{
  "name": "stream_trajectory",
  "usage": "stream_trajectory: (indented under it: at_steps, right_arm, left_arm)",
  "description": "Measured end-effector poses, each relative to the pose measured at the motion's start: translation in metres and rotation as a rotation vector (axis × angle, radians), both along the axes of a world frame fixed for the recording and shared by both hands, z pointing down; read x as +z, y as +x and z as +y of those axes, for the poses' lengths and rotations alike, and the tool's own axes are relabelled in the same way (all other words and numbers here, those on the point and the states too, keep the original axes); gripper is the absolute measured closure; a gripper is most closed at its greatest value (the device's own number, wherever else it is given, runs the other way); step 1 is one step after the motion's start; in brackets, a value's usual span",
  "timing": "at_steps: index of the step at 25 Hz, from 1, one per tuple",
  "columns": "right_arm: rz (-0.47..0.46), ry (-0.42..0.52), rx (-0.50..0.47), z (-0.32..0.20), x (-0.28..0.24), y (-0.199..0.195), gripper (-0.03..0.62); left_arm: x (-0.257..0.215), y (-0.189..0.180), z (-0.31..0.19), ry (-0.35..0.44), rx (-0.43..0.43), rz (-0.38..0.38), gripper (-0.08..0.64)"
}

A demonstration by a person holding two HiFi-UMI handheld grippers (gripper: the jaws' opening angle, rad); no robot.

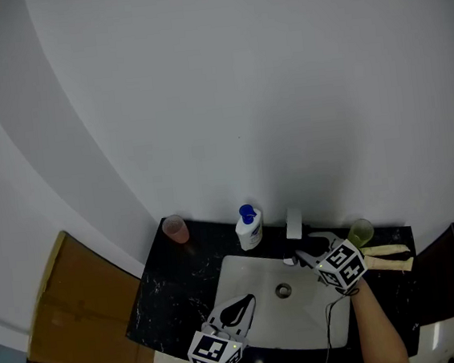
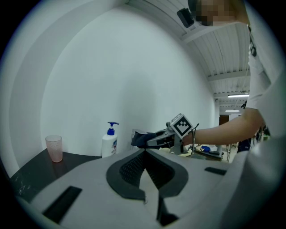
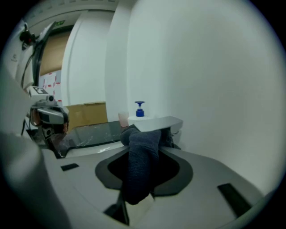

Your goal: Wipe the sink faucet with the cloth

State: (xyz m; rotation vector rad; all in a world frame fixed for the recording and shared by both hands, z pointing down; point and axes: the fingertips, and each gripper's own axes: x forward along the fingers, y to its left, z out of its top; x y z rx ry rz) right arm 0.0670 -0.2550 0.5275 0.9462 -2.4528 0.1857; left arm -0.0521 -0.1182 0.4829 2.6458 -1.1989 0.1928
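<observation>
Right, the cloth (image 3: 139, 165), dark blue and nubbly, bunched into a thick roll, is gripped in the right gripper's (image 1: 298, 255) fingers at frame centre. Its far end butts up against the flat, pale faucet (image 3: 156, 121) and hides the spout's base. From the head view the cloth is barely discernible. Lower centre, the left gripper (image 1: 244, 301) hangs over the glossy white basin (image 1: 244, 271), fingers closed tip to tip, empty.

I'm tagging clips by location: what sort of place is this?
Probably a bathroom or washroom vanity: a white sink set in a dark counter, a faucet against the wall, and a pump soap bottle beside it.
</observation>
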Motion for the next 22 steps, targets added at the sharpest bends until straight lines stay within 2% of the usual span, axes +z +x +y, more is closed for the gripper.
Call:
stream_trajectory:
  at_steps: [2,4,6,8,10,11,14,18,22]
  right_arm:
    - [0.039,0.008,-0.052,0.005,0.000,-0.015,0.465]
    - [0.043,0.006,-0.048,0.002,0.002,-0.017,0.465]
    - [0.044,0.017,0.014,-0.007,0.002,-0.008,0.465]
    - [0.060,0.039,0.116,-0.017,0.003,0.012,0.465]
    - [0.039,0.025,0.197,-0.022,0.005,0.032,0.465]
    - [0.019,0.010,0.207,-0.021,0.005,0.037,0.465]
    - [0.007,-0.002,0.120,-0.007,0.005,0.032,0.465]
    - [0.053,0.017,-0.026,0.007,0.000,-0.004,0.465]
    - [0.132,0.051,-0.067,0.002,0.002,-0.021,0.465]
  left_arm:
    - [-0.001,0.003,-0.001,0.002,0.007,0.002,0.560]
    - [-0.003,0.006,-0.002,0.005,0.014,0.005,0.560]
    - [-0.003,0.008,-0.002,0.005,0.023,0.006,0.560]
    - [-0.002,0.009,-0.001,0.004,0.028,0.006,0.560]
    - [-0.002,0.010,-0.002,0.004,0.033,0.008,0.560]
    - [-0.002,0.011,-0.003,0.005,0.035,0.009,0.560]
    - [-0.001,0.011,-0.004,0.003,0.039,0.011,0.560]
    - [0.000,0.013,-0.003,0.000,0.044,0.010,0.560]
    - [-0.001,0.011,-0.005,0.003,0.040,0.009,0.560]
